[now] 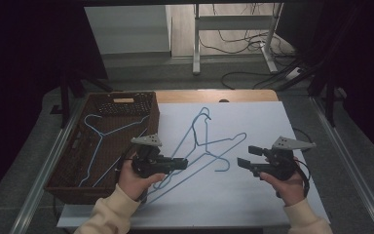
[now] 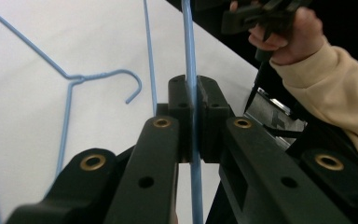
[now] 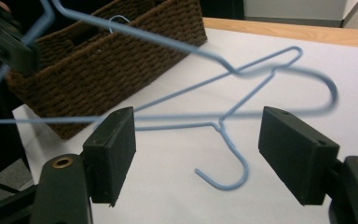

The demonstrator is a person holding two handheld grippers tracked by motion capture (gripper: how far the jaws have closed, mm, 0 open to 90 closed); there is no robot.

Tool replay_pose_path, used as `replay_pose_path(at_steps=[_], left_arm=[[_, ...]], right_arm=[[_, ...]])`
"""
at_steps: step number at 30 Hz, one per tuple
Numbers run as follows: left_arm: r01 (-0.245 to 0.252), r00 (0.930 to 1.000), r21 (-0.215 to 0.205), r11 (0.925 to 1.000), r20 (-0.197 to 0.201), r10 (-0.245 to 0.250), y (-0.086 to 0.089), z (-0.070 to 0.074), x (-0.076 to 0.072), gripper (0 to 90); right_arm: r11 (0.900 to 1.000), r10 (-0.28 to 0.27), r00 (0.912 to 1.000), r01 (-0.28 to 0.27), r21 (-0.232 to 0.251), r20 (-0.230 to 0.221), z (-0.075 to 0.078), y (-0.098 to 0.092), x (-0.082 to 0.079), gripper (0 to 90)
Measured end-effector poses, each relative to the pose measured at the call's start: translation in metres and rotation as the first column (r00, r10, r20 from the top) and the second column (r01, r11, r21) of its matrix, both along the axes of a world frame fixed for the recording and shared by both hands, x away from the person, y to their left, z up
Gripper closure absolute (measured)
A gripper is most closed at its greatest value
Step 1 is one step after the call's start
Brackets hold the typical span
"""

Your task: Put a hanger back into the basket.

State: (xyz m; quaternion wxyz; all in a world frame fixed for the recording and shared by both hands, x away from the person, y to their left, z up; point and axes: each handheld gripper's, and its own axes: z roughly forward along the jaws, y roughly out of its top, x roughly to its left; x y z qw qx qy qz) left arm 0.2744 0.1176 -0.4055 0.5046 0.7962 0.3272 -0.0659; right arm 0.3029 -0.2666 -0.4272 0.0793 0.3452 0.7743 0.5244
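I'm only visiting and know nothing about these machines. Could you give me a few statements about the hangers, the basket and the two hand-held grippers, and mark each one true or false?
1. The left gripper is clamped on a blue wire hanger. True.
2. The right gripper grips a hanger. False: its jaws stand open, nothing pressed between them.
3. A blue hanger lies inside the brown wicker basket. True.
4. The basket sits on the person's right. False: it is at the left side of the table.
5. The hangers are red. False: they are light blue.
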Motion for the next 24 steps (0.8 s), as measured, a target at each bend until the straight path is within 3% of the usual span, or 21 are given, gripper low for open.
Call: replay_pose_path(at_steps=[13,24], left_arm=[[-0.021,0.9992,-0.026,0.9994,0.035,0.021,0.018,0.023,0.002,86.1],[-0.086,0.9937,-0.058,0.9945,0.067,0.090,0.059,0.048,0.003,86.1]], right_arm=[[0.998,-0.022,0.9995,0.021,-0.059,-0.021,-0.013,-0.005,0.006,25.0],[0.995,-0.025,0.9990,0.022,-0.101,-0.036,-0.018,-0.002,0.007,24.7]])
